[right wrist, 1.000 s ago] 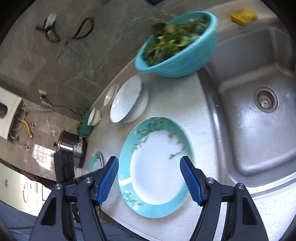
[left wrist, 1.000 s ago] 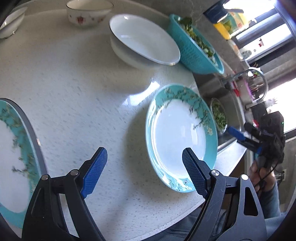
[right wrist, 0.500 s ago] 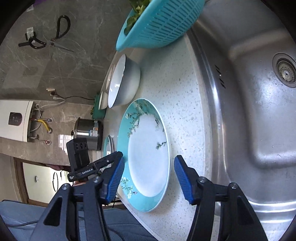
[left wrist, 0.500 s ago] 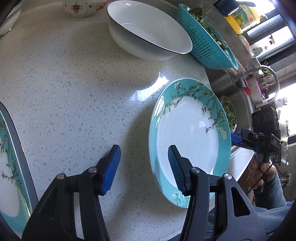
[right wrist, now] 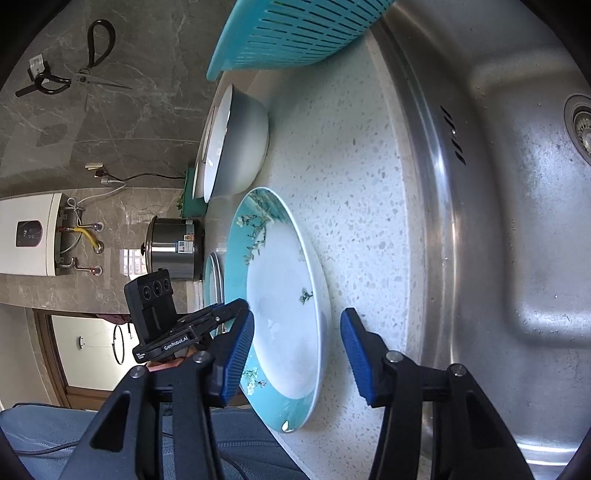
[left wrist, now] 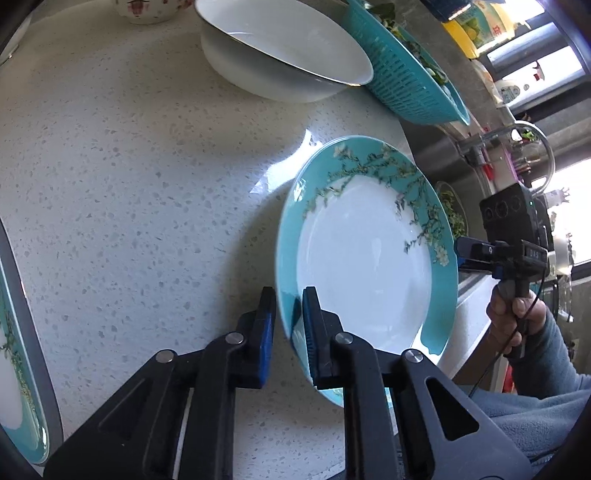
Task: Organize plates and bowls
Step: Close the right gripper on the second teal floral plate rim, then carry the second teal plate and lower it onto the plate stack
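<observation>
A teal-rimmed white plate [left wrist: 365, 266] with a blossom pattern lies on the speckled counter. My left gripper [left wrist: 290, 325] is shut on its near-left rim, one finger each side of the edge. In the right wrist view the same plate [right wrist: 284, 314] sits between the fingers of my right gripper [right wrist: 297, 343], which is open around its edge. A second teal plate [left wrist: 14, 354] lies at the far left. A large white bowl [left wrist: 284, 55] stands behind the plate, and a small flowered bowl [left wrist: 144, 11] is at the top edge.
A teal colander [left wrist: 406, 81] with greens stands beside the white bowl. The steel sink [right wrist: 517, 221] lies right of the plate. A steel pot [right wrist: 177, 247] and a green board [right wrist: 192, 195] stand further along the counter.
My left gripper has moved in and shut on the plate's rim. My right gripper has come lower and closer, its open fingers now either side of the plate's opposite edge.
</observation>
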{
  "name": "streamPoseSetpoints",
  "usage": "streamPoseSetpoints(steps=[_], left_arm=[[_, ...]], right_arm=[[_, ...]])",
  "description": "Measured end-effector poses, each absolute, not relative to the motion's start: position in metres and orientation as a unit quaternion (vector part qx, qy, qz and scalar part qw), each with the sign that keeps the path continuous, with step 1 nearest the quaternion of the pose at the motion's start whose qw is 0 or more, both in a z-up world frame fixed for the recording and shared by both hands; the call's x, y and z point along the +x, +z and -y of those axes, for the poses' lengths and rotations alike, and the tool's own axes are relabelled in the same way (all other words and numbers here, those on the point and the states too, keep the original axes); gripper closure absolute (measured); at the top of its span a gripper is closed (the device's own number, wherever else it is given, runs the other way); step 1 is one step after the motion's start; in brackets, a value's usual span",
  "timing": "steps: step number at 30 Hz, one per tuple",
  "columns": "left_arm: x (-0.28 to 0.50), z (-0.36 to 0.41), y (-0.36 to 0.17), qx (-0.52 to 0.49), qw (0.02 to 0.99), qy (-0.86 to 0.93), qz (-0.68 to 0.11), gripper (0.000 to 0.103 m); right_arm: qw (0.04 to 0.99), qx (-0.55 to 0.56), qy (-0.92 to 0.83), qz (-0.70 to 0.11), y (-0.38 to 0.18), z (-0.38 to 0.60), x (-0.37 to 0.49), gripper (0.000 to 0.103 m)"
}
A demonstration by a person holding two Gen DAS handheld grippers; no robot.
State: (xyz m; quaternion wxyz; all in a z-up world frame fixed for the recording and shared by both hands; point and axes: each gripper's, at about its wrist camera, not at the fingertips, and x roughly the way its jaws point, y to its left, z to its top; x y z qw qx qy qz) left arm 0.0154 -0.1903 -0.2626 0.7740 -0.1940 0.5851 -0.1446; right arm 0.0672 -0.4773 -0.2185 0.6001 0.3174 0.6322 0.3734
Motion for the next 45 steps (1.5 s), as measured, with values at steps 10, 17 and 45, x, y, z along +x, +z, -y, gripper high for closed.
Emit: streamPoseSetpoints(steps=[10, 17, 45], left_arm=[[0.020, 0.191, -0.262, -0.199, 0.772, -0.144, -0.587, 0.089], [0.022, 0.186, -0.261, -0.207, 0.767, -0.140, -0.591, 0.089], [-0.011, 0.166, -0.223, -0.191, 0.805, -0.124, -0.548, 0.094]], right_arm=[[0.584, 0.318, 0.375, -0.646, -0.220, 0.467, 0.067, 0.063], [0.588, 0.315, 0.344, -0.661, -0.232, 0.476, 0.064, 0.093], [0.665, 0.215, 0.364, -0.616, -0.174, 0.440, 0.048, 0.090]])
